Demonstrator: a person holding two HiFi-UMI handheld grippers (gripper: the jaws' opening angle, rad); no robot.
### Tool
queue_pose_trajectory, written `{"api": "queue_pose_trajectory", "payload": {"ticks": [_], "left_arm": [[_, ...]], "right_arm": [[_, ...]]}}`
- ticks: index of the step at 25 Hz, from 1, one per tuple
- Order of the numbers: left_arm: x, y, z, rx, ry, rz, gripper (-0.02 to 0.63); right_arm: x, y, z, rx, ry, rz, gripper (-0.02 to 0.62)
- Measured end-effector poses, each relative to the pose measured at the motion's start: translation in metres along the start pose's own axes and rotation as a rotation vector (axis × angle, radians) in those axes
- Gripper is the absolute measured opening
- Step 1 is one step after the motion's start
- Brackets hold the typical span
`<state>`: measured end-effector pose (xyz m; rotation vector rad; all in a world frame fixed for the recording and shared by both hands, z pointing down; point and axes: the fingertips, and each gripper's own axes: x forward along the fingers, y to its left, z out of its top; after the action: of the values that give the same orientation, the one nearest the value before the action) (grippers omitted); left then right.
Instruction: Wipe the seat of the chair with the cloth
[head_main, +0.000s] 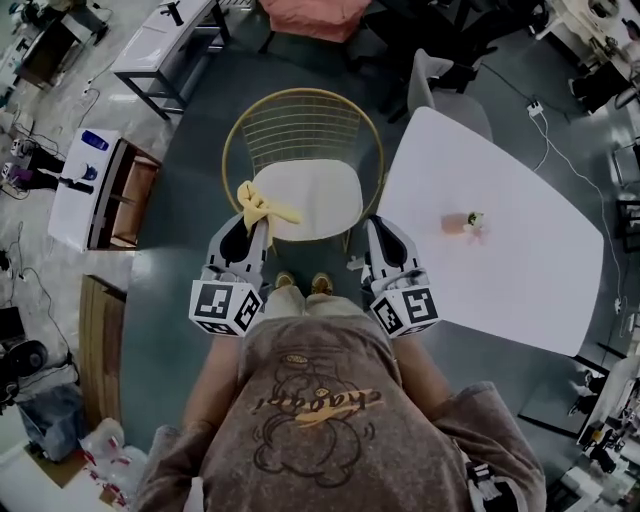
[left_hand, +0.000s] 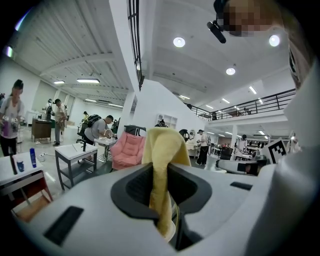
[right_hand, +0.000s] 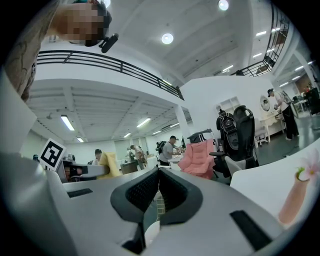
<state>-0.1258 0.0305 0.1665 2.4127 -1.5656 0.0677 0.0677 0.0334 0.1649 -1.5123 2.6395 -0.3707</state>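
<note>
L gripper (head_main: 252, 232), near left: jaws pinch yellow cloth (left_hand: 162, 165). R gripper (head_main: 380, 232), near right: jaws pressed together, nothing between. Cloth lies over near-left edge of cream seat (head_main: 315, 200) of gold wire chair (head_main: 300, 115); white table (head_main: 500, 270) to right.

Dim head view, brighter gripper views with heavy fisheye

The head view is dark and flat, and only the white surface (head_main: 500, 270) and the pale seat (head_main: 310, 195) stand out bright. Both gripper views are lit from above by round ceiling lights (left_hand: 179, 42); straight lines bow toward black, vignetted corners, and the near foreground is soft while the far room is sharp.
</note>
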Motion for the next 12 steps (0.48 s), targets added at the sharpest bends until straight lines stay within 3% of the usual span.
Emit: {"api": "queue_pose_trajectory", "payload": {"ticks": [12], "left_arm": [[0.030, 0.035, -0.007, -0.032, 0.023, -0.046, 0.067]], "right_arm": [[0.041, 0.001, -0.017, -0.010, 0.023, -0.049, 0.026]]}}
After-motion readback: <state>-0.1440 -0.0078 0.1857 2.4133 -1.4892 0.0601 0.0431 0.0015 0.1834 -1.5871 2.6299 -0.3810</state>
